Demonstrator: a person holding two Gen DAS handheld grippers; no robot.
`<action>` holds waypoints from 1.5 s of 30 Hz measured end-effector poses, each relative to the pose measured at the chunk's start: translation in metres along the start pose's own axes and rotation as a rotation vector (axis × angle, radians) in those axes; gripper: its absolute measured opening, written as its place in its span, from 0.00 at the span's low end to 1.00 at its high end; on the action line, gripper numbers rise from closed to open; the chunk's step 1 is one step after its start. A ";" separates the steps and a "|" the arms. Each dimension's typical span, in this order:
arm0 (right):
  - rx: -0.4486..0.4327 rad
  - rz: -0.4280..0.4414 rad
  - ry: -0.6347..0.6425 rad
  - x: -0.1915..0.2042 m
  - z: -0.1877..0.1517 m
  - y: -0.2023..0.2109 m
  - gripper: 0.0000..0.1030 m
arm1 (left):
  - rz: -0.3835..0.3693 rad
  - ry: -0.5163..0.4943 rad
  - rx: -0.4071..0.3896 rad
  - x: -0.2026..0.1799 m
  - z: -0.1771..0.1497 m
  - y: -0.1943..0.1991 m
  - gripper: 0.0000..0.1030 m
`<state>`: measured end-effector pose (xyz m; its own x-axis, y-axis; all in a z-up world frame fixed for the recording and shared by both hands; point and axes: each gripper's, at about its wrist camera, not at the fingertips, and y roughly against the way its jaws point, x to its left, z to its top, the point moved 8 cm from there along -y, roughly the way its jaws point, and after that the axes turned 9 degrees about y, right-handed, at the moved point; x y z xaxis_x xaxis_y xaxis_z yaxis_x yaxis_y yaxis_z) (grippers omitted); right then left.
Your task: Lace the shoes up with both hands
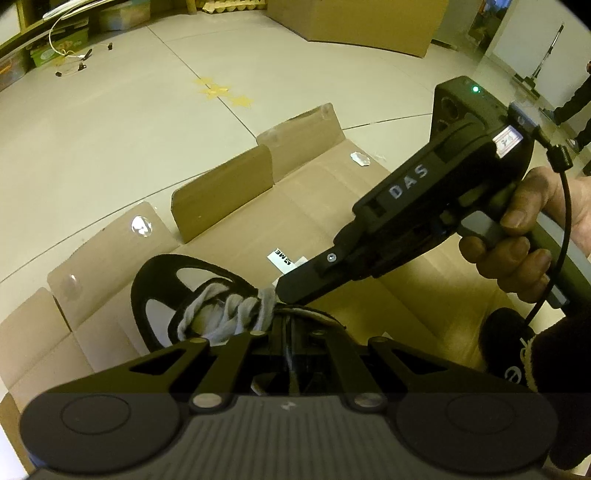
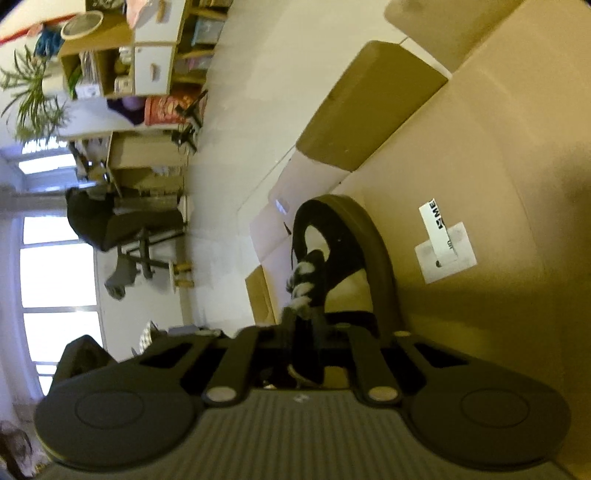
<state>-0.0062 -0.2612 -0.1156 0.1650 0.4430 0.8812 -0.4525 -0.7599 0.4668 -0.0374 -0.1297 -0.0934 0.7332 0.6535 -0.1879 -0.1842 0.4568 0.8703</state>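
Note:
A black shoe (image 1: 162,291) with white side panels lies on flattened cardboard (image 1: 332,206); it also appears in the right wrist view as the shoe (image 2: 347,240). Thick grey-white laces (image 1: 229,314) cross its top. My right gripper (image 1: 280,291) reaches in from the right, held by a hand (image 1: 524,236), and its tip is shut on the near end of the laces (image 2: 301,291). My left gripper (image 1: 290,328) points down over the shoe's opening with its fingers together. A thin pale streak shows between them; I cannot tell what it is.
A white label (image 1: 284,256) is stuck on the cardboard beside the shoe. Raised cardboard flaps (image 1: 221,192) line the far edge. A large box (image 1: 351,26) and shelves stand beyond on the tiled floor. An office chair (image 2: 110,225) is at the window.

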 end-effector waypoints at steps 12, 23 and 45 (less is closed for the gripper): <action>-0.174 -0.130 0.181 0.018 0.033 0.043 0.03 | 0.035 -0.004 -0.003 -0.001 -0.008 0.016 0.32; -0.124 -0.144 0.131 0.005 0.017 0.028 0.32 | 0.087 0.007 -0.017 0.007 -0.022 0.049 0.40; -0.093 -0.132 0.159 0.014 0.013 0.010 0.30 | 0.089 0.002 0.022 0.016 -0.037 0.048 0.04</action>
<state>0.0027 -0.2684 -0.0981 0.0917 0.6108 0.7865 -0.5162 -0.6463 0.5621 -0.0585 -0.0754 -0.0713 0.7136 0.6919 -0.1100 -0.2339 0.3833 0.8935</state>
